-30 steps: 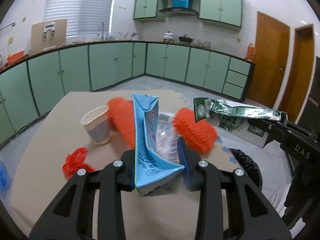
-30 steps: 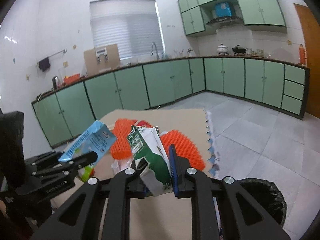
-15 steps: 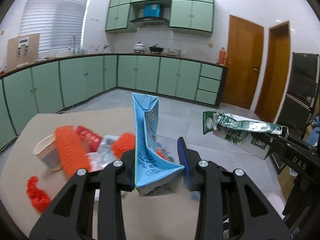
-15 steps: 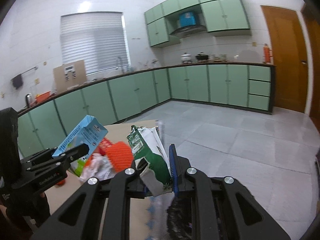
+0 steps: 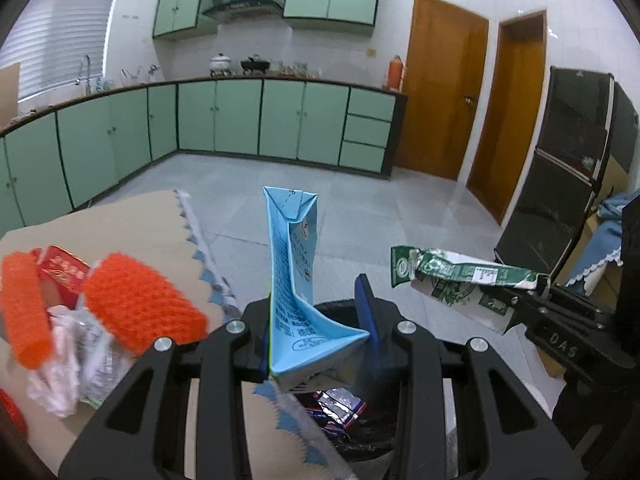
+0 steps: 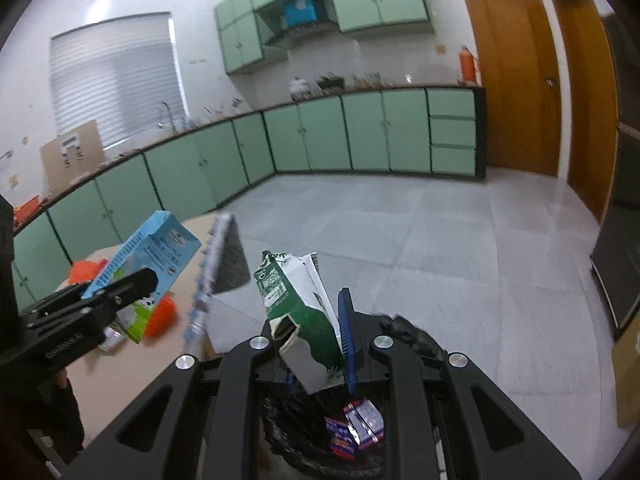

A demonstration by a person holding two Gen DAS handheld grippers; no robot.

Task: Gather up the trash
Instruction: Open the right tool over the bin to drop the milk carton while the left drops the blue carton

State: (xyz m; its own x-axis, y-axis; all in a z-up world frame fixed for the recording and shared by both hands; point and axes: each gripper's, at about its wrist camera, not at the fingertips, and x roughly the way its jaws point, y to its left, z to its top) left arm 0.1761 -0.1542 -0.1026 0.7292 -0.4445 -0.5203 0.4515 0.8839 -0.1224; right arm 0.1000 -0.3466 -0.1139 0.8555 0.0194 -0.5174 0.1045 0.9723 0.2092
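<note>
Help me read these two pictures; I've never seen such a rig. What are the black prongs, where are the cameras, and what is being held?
There is no robot here: a person holds a two-finger gripper in each hand, and a fisheye camera on each looks forward along its fingers.

The left camera shows the left gripper shut on a blue carton. Its own view shows the right gripper shut on a green carton.

Each camera also sees the other gripper at its edge.

Both cartons are above a black bin that already holds wrappers.

On the table lie orange foam nets, a red packet and crumpled plastic.
</note>
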